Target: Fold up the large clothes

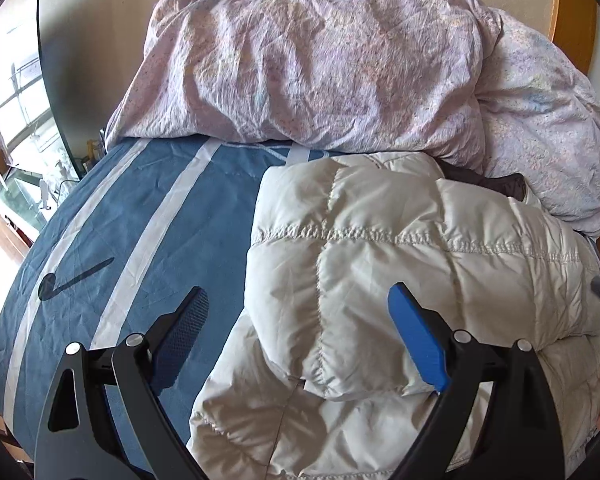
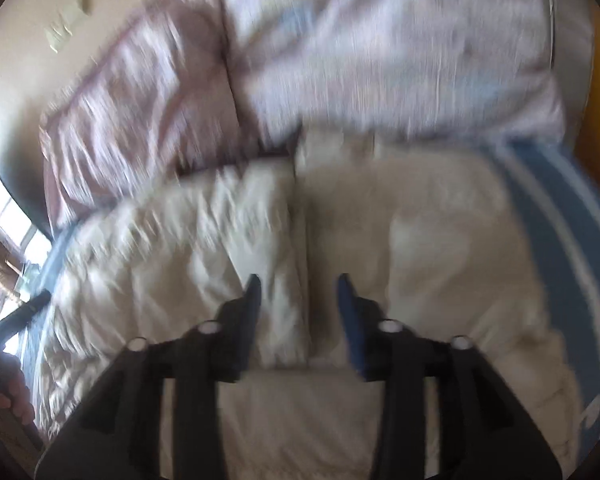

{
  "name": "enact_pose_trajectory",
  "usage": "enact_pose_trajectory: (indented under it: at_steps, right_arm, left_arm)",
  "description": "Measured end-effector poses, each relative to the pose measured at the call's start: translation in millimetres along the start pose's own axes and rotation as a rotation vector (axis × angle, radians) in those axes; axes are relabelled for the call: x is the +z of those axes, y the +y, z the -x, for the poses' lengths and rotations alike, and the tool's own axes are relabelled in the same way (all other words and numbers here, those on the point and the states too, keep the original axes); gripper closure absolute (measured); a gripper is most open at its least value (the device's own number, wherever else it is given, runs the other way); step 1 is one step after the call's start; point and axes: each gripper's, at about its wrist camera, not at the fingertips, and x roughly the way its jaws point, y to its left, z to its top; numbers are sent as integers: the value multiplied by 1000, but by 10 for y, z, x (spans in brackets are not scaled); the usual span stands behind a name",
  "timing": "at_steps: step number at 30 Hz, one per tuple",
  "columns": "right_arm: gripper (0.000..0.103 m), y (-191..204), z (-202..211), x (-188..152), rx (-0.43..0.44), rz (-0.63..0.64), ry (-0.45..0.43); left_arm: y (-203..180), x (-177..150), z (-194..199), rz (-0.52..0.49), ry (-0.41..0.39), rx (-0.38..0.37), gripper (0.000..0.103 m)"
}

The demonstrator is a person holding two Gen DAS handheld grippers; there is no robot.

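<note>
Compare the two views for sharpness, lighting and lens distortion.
Left wrist view: sharp, daylight from the window on the left, fisheye bends the blue striped sheet. Right wrist view: motion blur smears the cream puffer jacket and the lilac duvet.

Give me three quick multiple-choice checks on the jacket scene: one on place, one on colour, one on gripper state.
1. Where does the jacket lie?
A. on the blue striped sheet
B. on the floor
C. on top of the duvet

2. What colour is the jacket?
A. red
B. cream
C. black

3. How does the left gripper stand?
A. shut on the jacket
B. shut on the sheet
C. open, holding nothing

Key: 1 A, the sheet shows around the jacket, with the duvet behind it; 2 B, pale quilted fabric in both views; 3 C, its fingers are spread wide above the jacket, gripping no fabric.
</note>
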Motion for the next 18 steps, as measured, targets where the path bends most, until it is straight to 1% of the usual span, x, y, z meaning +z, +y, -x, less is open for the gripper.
enact_pose_trajectory:
  at_steps: [1, 3, 4, 6, 8, 9, 10, 13, 18]
  right_arm:
    - [60, 60, -1, 22, 24, 28, 3]
    - [65, 138, -93, 61, 54, 57, 36]
    - [67, 184, -196, 49, 72, 73, 77]
    - [68, 227, -319, 15, 60, 84, 122]
    - [69, 205, -509, -35, 32, 76, 192]
    - [70, 170, -614, -65, 30, 65, 234]
    - [70, 158, -653, -88, 32, 60, 251]
    - [69, 161, -752, -120, 39, 52, 282]
    - [69, 83, -879, -136, 70, 24, 300]
  left_arm:
    - [-20, 17, -3, -1, -3, -5, 11]
    - [-62, 35, -13, -6, -9, -18, 11]
    - [-91, 38, -27, -12, -10, -19, 11]
    - [-137, 32, -78, -25, 1, -10, 11]
    - [-163, 16, -174, -30, 28, 1, 11]
    - [-168, 3, -225, -30, 44, 4, 11]
    - [-170, -7, -265, -30, 55, 5, 11]
    - [-162, -34, -404, -16, 92, -2, 10]
    - [-144, -55, -545, 0, 123, 2, 8]
